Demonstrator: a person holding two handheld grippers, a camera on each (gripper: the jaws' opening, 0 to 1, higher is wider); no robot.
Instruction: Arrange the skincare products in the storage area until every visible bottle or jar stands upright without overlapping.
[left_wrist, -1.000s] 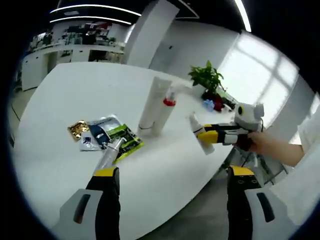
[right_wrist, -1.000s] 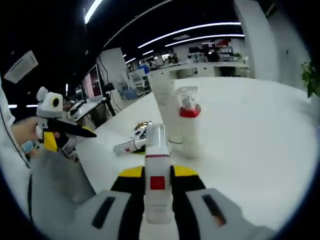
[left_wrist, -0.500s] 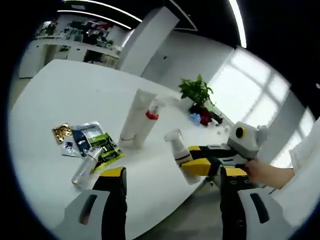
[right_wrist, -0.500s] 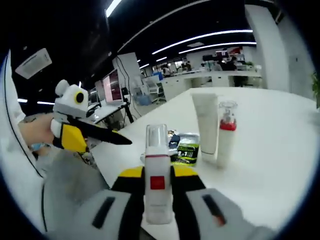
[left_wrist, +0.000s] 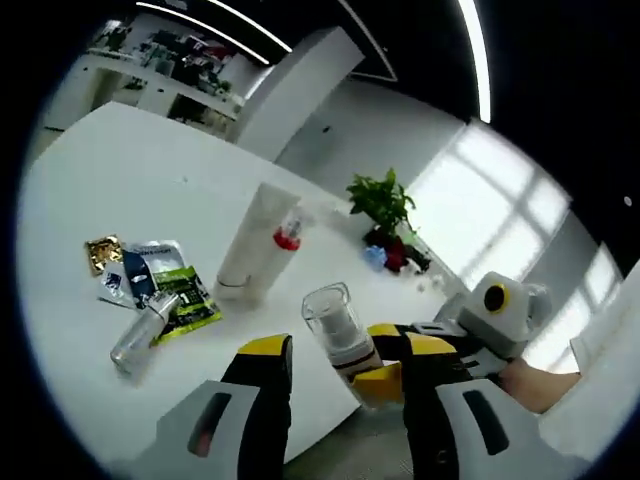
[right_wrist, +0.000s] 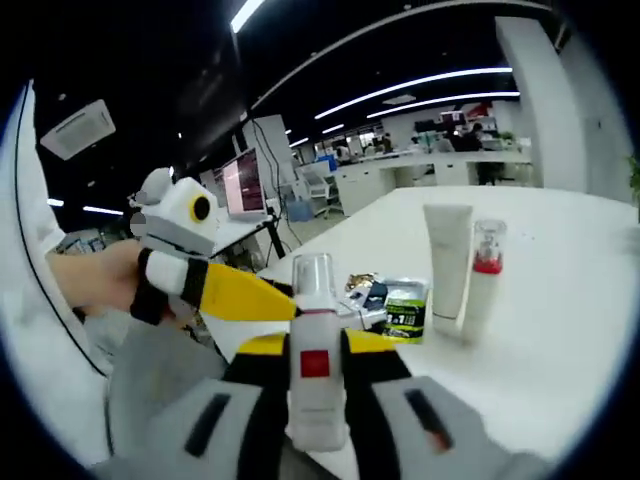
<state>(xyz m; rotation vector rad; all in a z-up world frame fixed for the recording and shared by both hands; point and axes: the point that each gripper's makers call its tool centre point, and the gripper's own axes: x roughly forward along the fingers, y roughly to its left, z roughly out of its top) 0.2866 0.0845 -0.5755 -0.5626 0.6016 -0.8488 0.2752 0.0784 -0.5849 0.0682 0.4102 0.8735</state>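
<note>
Right tongs clamped on a pump bottle w/ clear cap, red square on label, held upright and off the desk, near its edge on the person's side. Judgement: kept vertical so it can go straight down standing, no re-grip needed. In left gripper view the same bottle sits between the left tongs' jaws, w/ the right tongs coming in from the right. Left tongs open wide, gripping nothing; can't tell if its jaws touch the bottle or just frame it. Could be lining up for a hand-over or to steady it, but that's a guess.

Count on desk, skincare:
- 1 white tube, standing on its cap end
- 1 red-collar pump bottle, upright, just beside the tube, maybe touching
- 1 slim clear bottle, lying on its side, partly over the sachets
- held bottle = 4th container

So 2 upright, 1 down, 1 in the air. Flat items: sachets in an overlapping pile, approx 3–4, incl. a gold one and a green one; exact no. unclear.

Far end of desk: 1 potted plant w/ small red/blue bits by it, too small to ID.

Left to do, judging by layout: set held bottle down clear of the upright pair, then stand the fallen one.
</note>
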